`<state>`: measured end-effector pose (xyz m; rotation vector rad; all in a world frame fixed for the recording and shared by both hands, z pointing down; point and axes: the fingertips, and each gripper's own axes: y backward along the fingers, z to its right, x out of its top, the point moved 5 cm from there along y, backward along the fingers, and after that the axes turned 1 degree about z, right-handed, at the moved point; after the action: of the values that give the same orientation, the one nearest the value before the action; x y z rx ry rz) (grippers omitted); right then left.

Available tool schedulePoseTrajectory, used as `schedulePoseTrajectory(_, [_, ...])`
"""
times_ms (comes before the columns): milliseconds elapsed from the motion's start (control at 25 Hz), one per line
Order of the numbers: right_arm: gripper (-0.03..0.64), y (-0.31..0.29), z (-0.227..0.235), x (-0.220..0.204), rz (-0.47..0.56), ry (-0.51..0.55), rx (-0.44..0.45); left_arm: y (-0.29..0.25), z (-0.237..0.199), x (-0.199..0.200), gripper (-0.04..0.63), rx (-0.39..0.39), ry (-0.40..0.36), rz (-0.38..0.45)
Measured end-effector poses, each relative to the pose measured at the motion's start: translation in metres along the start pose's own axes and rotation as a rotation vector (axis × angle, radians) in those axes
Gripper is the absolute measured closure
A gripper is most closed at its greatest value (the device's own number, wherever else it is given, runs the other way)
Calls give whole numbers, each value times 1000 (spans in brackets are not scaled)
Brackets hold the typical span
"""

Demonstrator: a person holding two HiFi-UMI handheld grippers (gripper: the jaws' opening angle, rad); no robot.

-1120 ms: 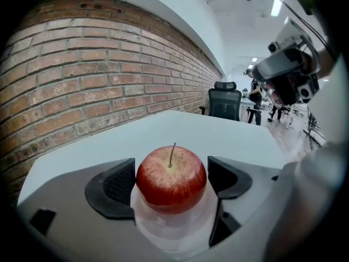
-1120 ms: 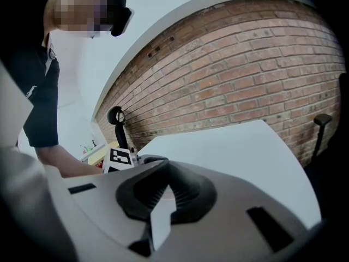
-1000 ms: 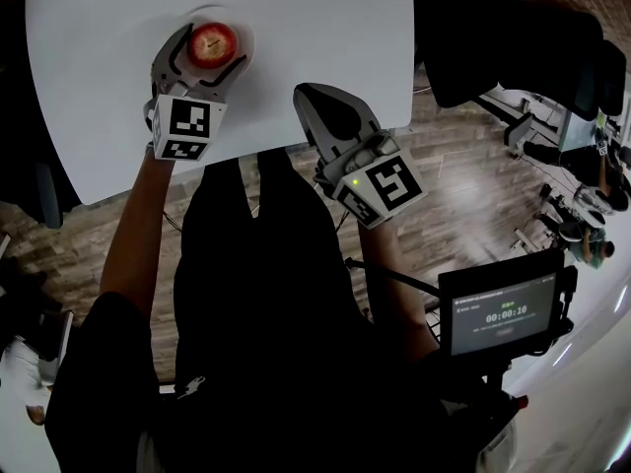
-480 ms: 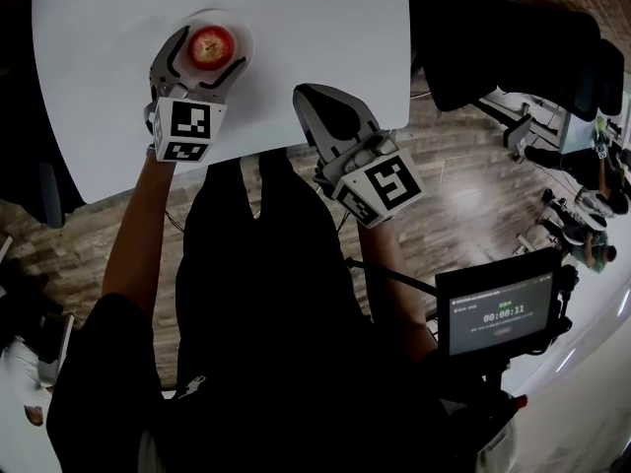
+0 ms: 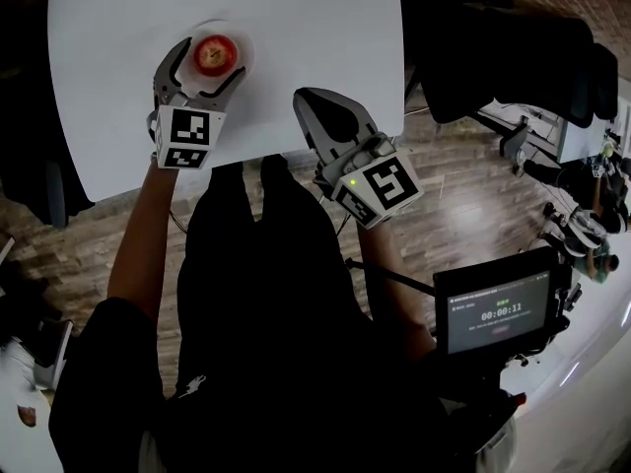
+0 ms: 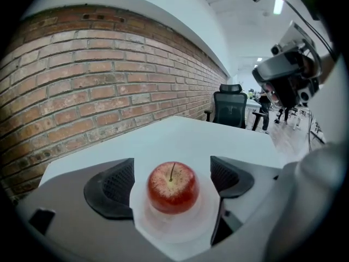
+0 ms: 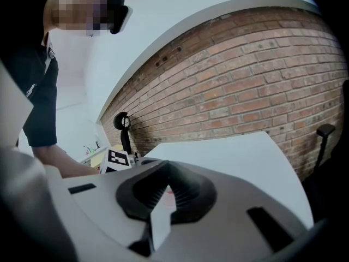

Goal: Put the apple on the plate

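A red apple point(image 5: 215, 54) stands upright on a small white plate point(image 5: 245, 47) on the white table point(image 5: 315, 18). My left gripper point(image 5: 210, 59) is open around it, one jaw on each side. In the left gripper view the apple point(image 6: 173, 186) sits on the plate point(image 6: 177, 228) between the dark pads point(image 6: 112, 189), with a gap on both sides. My right gripper point(image 5: 308, 97) is shut and empty, hovering over the table's near edge to the right of the plate. In the right gripper view its jaws point(image 7: 168, 192) are pressed together.
The table's near edge point(image 5: 246, 156) runs just under both grippers, with wood floor point(image 5: 473, 195) beyond it. A black office chair point(image 5: 493, 47) stands right of the table. A small monitor point(image 5: 498, 313) showing a timer is at lower right. A brick wall point(image 6: 82, 91) lies behind the table.
The head view has shifted slightly. The left gripper remains open around the apple on the plate, and the right gripper has not moved.
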<state>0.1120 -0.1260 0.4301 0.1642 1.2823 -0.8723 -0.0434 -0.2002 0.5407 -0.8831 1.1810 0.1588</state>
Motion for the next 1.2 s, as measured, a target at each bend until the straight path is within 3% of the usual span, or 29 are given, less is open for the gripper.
schedulePoseTrajectory(160, [612, 2, -5, 6, 17, 14, 13, 11, -1, 4, 158, 7, 24, 1])
schedulePoseTrajectory(960, [612, 21, -22, 38, 93, 88, 78, 51, 15, 37, 339, 82, 25, 23])
schedulePoseTrajectory(1200, [612, 24, -32, 53, 130, 117, 113, 74, 16, 58, 456, 137, 22, 67])
